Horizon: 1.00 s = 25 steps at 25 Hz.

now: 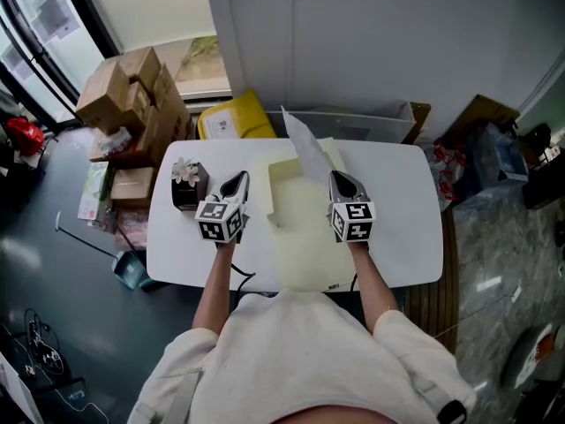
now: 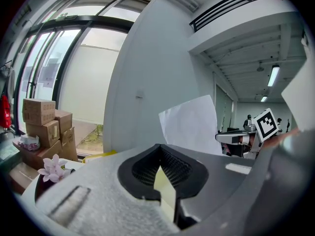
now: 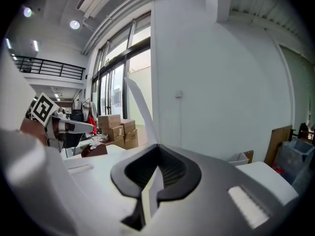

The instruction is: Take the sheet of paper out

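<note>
1. On the white tabletop [image 1: 397, 219], straight ahead of me, a pale yellow folder [image 1: 300, 228] lies open between the two grippers.
2. The left gripper [image 1: 235, 186] sits at the folder's left edge. In the left gripper view its fingers [image 2: 142, 168] are clamped on a pale yellow strip of the folder [image 2: 166, 193].
3. The right gripper [image 1: 342, 185] is at the folder's far right part, nearly level with the left one.
4. In the right gripper view the right gripper [image 3: 156, 168] has its fingers [image 3: 170, 171] pressed together on the sheet of paper [image 3: 140, 107], which runs up out of them.
5. From the head view the sheet of paper [image 1: 305, 144] is white and stands up off the folder, held at its lower end by the right gripper. It leans away toward the far edge of the tabletop.
6. The left gripper view shows the same sheet [image 2: 192, 122] raised in the air, with the right gripper's marker cube [image 2: 266, 124] just beside it.
7. I cannot tell whether the sheet's lowest corner is clear of the folder.
8. A dark box with pink flowers [image 1: 188, 184] stands on the tabletop, just beside the left gripper on its outer side.
9. Stacked cardboard boxes [image 1: 132, 95] sit on the floor beyond the tabletop's left corner.
</note>
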Tool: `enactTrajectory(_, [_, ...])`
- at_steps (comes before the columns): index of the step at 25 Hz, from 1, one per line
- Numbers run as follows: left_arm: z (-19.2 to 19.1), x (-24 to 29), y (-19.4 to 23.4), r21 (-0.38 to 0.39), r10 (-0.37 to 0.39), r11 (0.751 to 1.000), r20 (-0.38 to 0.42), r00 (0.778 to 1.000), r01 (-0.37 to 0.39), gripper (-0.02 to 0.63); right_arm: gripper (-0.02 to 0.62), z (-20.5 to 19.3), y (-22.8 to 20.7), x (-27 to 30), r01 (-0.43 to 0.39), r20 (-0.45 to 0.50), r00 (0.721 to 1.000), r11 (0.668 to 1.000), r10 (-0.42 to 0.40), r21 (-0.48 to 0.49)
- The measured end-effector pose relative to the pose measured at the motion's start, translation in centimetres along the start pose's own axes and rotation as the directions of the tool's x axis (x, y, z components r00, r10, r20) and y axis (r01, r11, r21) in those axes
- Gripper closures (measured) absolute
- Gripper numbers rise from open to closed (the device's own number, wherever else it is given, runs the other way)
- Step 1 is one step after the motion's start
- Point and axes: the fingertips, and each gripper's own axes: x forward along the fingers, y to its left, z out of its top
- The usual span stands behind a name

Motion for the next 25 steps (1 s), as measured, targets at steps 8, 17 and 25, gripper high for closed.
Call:
enactTrajectory(8, [0.11, 0.15, -0.18, 0.002, -0.006, 1.0, 0.004, 1.0, 0.006, 0.606, 0.592, 0.46, -0.09, 0.2, 0.001, 0.01, 1.0, 1.0, -0.001, 0.006])
enactTrajectory(17, [0.19, 0.33, -0.36, -0.004, -0.005, 1.0, 0.009, 1.0, 0.005, 0.606, 0.592, 0.21, -0.11, 0.34, 0.006, -0.013, 1.0, 1.0, -0.006, -0.008])
enactTrajectory(25, [0.16, 0.48, -0.41, -0.011, -0.005, 1.0, 0.01, 1.0, 0.005, 0.606, 0.592, -0.02, 0.06, 0.4, -0.008, -0.019, 1.0, 1.0, 0.008, -0.005])
